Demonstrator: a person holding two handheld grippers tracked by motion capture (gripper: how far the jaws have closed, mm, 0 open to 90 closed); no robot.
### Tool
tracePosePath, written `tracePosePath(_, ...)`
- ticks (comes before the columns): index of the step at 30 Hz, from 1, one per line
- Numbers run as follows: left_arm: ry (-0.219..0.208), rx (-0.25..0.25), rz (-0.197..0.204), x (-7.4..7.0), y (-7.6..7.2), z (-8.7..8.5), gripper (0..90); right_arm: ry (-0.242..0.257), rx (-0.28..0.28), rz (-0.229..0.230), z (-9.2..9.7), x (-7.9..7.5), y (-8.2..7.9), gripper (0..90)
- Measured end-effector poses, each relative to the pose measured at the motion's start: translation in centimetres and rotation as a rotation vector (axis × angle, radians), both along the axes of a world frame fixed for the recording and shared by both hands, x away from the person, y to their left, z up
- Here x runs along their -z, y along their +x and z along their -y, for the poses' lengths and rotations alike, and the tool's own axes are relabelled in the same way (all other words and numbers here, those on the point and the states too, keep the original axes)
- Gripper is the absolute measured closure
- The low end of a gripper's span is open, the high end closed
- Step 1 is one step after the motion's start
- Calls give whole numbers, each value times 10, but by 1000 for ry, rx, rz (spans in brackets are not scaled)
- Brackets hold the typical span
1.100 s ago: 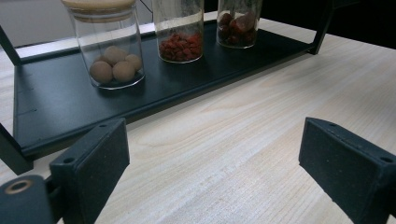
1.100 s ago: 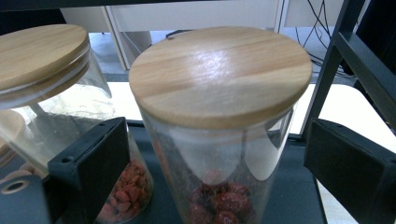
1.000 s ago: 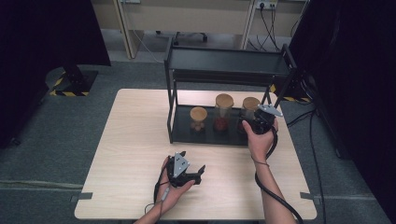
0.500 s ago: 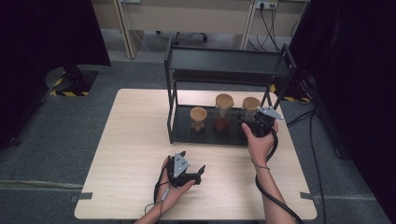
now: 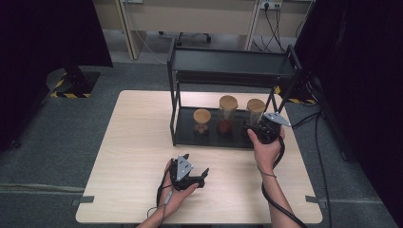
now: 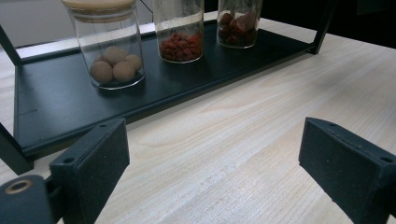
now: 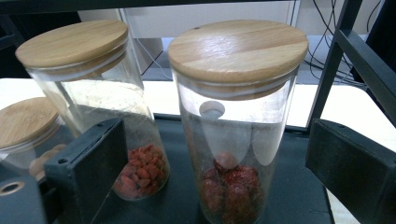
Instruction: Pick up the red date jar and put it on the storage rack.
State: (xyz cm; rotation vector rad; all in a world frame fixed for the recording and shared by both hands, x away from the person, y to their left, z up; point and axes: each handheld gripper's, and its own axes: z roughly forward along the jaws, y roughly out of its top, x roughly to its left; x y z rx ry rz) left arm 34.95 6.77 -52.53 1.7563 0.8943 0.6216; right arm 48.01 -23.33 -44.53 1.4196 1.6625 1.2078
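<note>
Wooden table [image 5: 142, 142], grey carpet [image 5: 57, 142], seemingly dark curtains [image 5: 43, 33]

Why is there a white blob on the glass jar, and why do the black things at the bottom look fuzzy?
In the right gripper view the pale blob on the right-hand jar looks like a reflection in the glass, and the right gripper sits so close to the camera that its jaws look soft. In the left gripper view the left gripper looks equally soft. In the high view the room's sides are very dark.

We find no readable text, label, brand or number anywhere, neither on the jars nor on the rack.
</note>
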Motion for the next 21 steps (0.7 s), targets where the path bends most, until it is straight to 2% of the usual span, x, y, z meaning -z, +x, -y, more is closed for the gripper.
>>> tracePosePath(21, 0, -1, 0, 0, 0, 0, 82, -8, -33, 21, -3, 4, -22, 59)
